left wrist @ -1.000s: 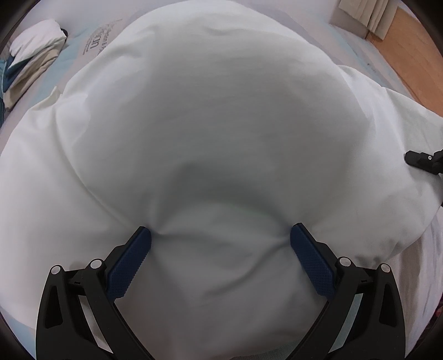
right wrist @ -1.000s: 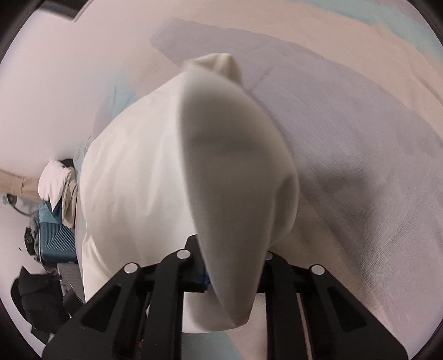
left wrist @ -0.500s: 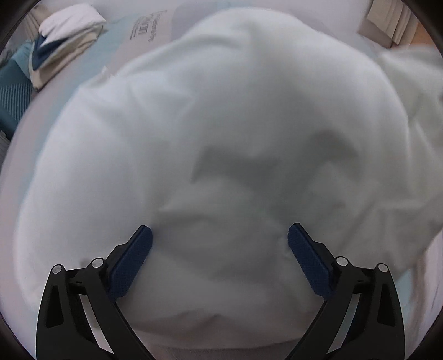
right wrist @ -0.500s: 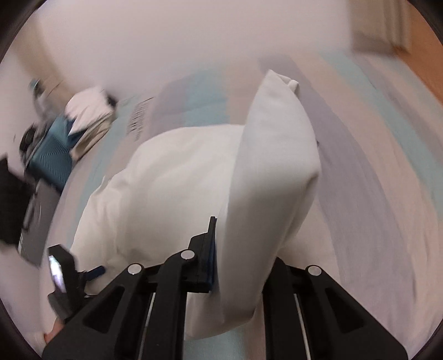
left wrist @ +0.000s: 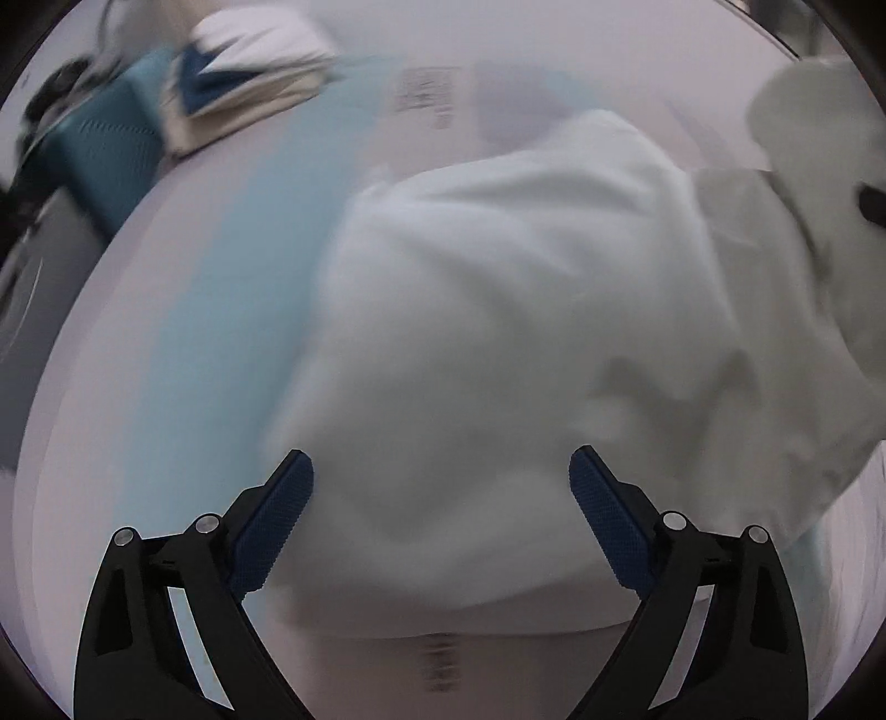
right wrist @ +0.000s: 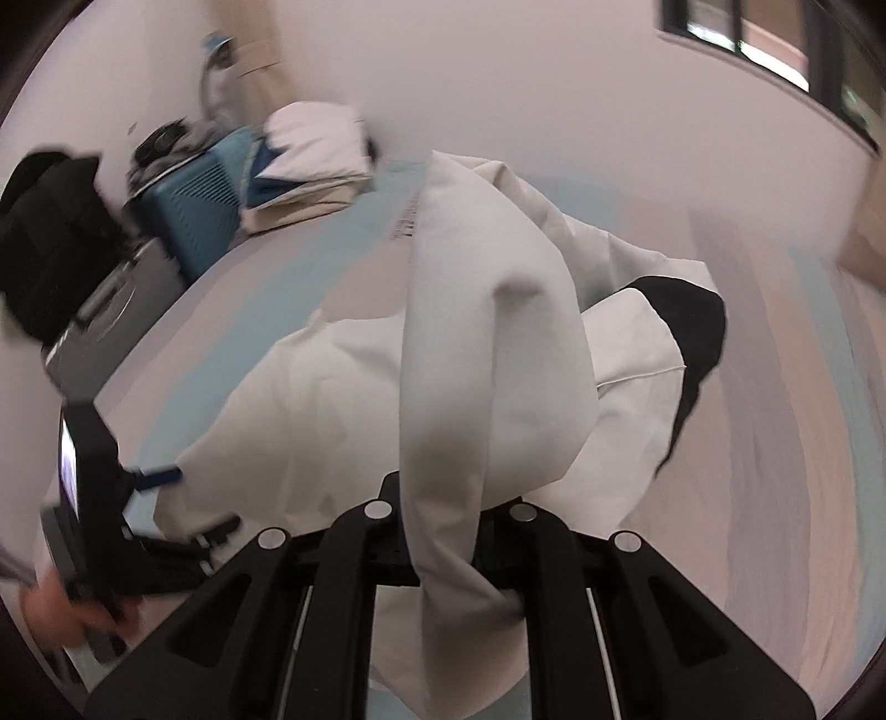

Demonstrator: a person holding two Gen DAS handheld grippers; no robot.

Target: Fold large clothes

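Observation:
A large white garment (left wrist: 498,332) lies bunched on a striped pastel bed sheet (left wrist: 194,343). My left gripper (left wrist: 441,487) is open and empty, its blue pads (left wrist: 277,509) spread wide over the garment's near edge. My right gripper (right wrist: 448,559) is shut on a fold of the white garment (right wrist: 487,354) and holds it lifted, the cloth draping up and over the jaws. A dark lining or opening (right wrist: 698,327) shows inside the garment. The left gripper (right wrist: 160,476) and the hand holding it show at the lower left of the right wrist view.
A stack of folded clothes (right wrist: 310,160) sits at the far end of the bed, next to a teal suitcase (right wrist: 194,205) and dark bags (right wrist: 50,232). The stack also shows in the left wrist view (left wrist: 243,99). A window (right wrist: 786,44) is in the far wall.
My right gripper has lifted its fold higher and swung round, pulling the garment to the right. My left gripper stayed open and drew back, baring the sheet on the left.

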